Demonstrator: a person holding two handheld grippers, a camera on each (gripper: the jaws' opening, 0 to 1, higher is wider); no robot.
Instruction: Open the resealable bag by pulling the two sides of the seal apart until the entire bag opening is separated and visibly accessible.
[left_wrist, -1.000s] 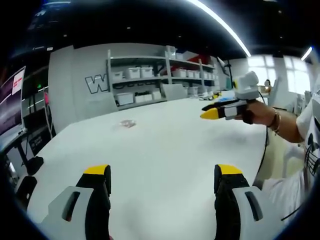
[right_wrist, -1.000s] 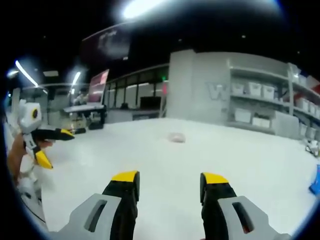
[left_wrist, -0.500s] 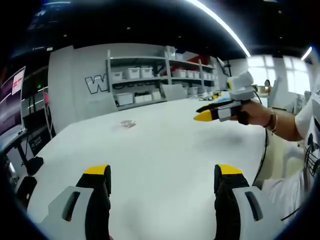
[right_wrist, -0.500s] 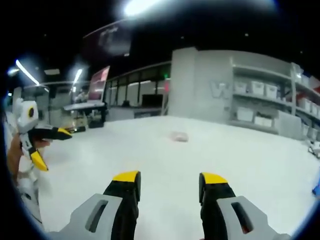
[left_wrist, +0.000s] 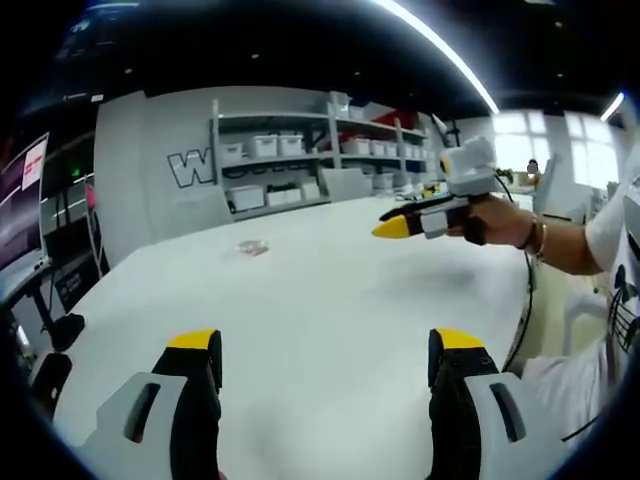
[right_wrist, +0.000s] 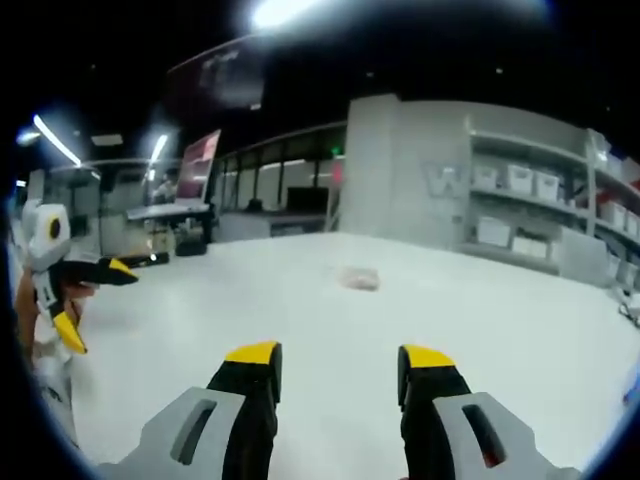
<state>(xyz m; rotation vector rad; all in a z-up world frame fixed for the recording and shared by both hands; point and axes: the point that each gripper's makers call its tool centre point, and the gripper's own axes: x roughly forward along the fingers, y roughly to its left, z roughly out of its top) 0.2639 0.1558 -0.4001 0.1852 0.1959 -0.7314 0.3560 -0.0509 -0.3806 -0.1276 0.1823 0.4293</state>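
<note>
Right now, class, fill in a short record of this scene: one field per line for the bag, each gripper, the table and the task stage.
bag: small resealable bag lying flat on the table, far ahead of both grippers; too small to tell the seal's state
left gripper: jaws open, holding nothing
right gripper: jaws open, holding nothing, raised above the table
table: large, white
task stage: bag not yet touched

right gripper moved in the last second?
Yes. In the left gripper view the right gripper has slid left across the shelves, toward the bag.
</note>
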